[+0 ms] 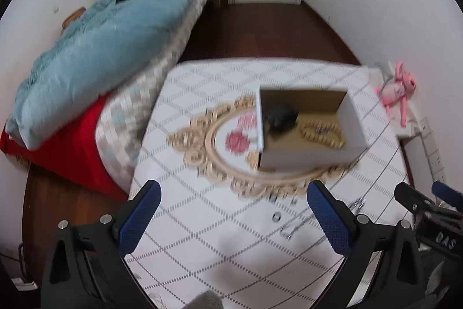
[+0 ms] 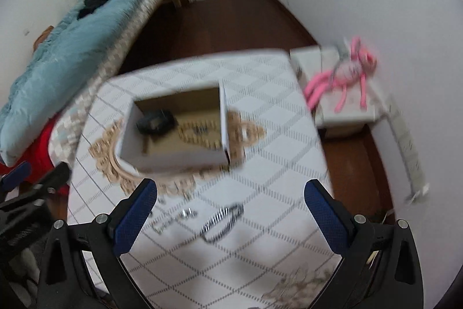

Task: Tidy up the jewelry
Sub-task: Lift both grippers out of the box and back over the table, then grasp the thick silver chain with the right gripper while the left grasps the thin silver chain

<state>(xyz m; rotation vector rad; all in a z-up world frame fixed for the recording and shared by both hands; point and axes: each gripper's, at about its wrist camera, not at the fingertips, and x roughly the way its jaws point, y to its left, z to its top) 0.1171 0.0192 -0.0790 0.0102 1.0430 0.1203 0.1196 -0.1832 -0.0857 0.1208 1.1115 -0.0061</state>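
Both tongs, left (image 1: 233, 217) and right (image 2: 230, 217), gape empty before the box (image 2: 173, 155); the nearer bracelet (image 2: 222, 219) looks light and slippery, best pinched across its band.

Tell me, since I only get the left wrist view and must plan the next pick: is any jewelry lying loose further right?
Observer: Yes, a silver bracelet lies on the tablecloth, just ahead of the right gripper.
Operator: Is that gripper holding anything?
Observer: No, its fingers are spread wide with nothing between them.
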